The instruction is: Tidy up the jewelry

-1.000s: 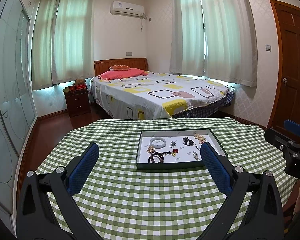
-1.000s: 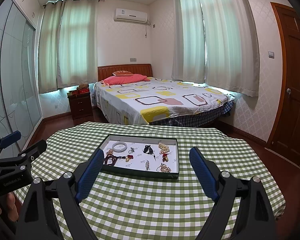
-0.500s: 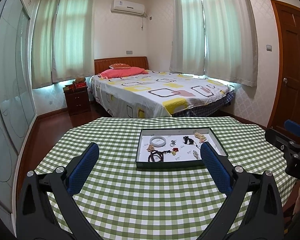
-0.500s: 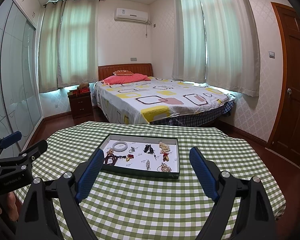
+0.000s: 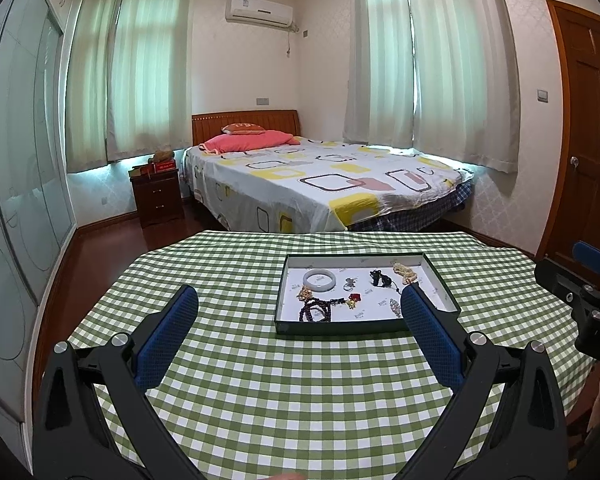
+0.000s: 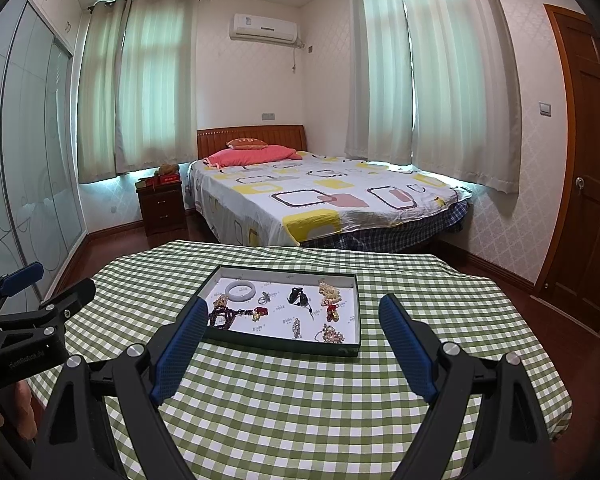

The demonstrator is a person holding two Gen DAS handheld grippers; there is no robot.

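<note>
**Jewelry spread in an open tray, both claws wide and empty**

Jewelry lies loose inside a shallow dark-rimmed tray (image 6: 358,312) at the centre of the frame, on a green checked tablecloth (image 6: 300,408). In the right wrist view, a pale bangle (image 6: 241,291) sits at the tray's upper left, a dark bead bracelet (image 6: 220,317) below it, a small silver ring (image 6: 265,298) and a black pendant (image 6: 299,296) in the middle, and a cream bead strand (image 6: 329,292) toward the upper right, with two smaller pieces along the lower edge. The pieces lie apart from one another rather than in a heap.

The left gripper (image 5: 298,306) and the right gripper (image 6: 293,316) both hover short of the tray, jaws spread wide, holding nothing.

Every piece that shows is already in the tray, and none lies on the cloth. That fits pieces already laid out in order, or a mixed lot waiting to be sorted; the pictures do not settle which.
</note>
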